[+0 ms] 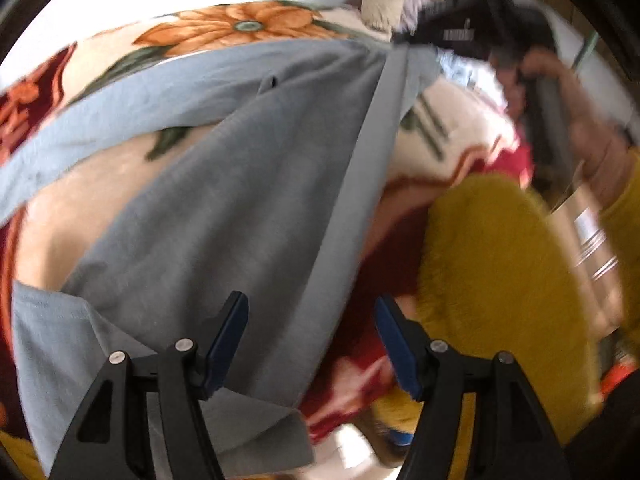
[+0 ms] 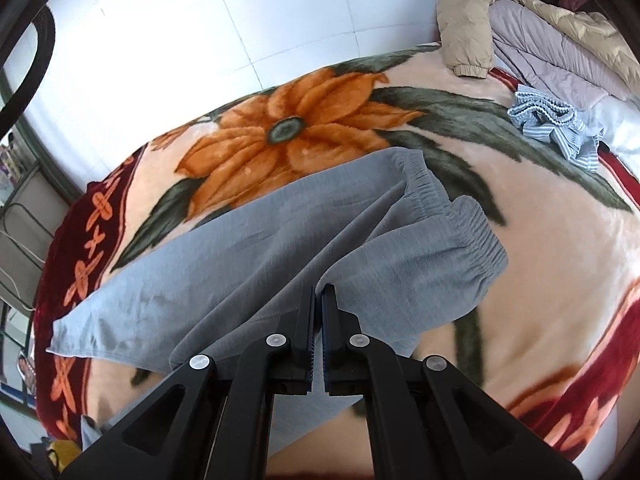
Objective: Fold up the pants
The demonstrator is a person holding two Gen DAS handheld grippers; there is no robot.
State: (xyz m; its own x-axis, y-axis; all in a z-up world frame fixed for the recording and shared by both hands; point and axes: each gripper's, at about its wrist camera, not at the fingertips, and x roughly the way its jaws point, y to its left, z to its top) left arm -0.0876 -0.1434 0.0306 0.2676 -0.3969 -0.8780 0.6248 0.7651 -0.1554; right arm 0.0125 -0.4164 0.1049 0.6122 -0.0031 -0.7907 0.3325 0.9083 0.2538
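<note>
1. The gray pants (image 2: 280,256) lie spread on a bed, on top of a blanket (image 2: 540,248) with a big orange flower (image 2: 288,128).
2. The right gripper (image 2: 318,308) points down at the pants. Its fingers (image 2: 308,320) are pressed together and pinch a fold of the gray cloth near the waist.
3. The stretchy waistband (image 2: 472,232) is bunched up and wrinkly just past those fingers.
4. One leg (image 2: 120,312) runs flat toward the blanket's red edge.
5. In the left view the pants (image 1: 240,200) look blurry. A paler strip (image 1: 360,168) runs down the side of one leg.
6. The left gripper (image 1: 312,340) hangs just above the pants. Its blue fingers (image 1: 228,336) are wide apart and hold nothing.
7. A fuzzy yellow thing (image 1: 500,280) sits beside the pants on the right of that view.
8. A hand (image 1: 560,92) holds the other gripper's dark handle at the far end of the pants.
9. A tan puffy jacket (image 2: 468,20) and a striped cloth (image 2: 556,124) lie at the far corner of the bed.
10. White tile wall (image 2: 200,20) stands behind the bed.
</note>
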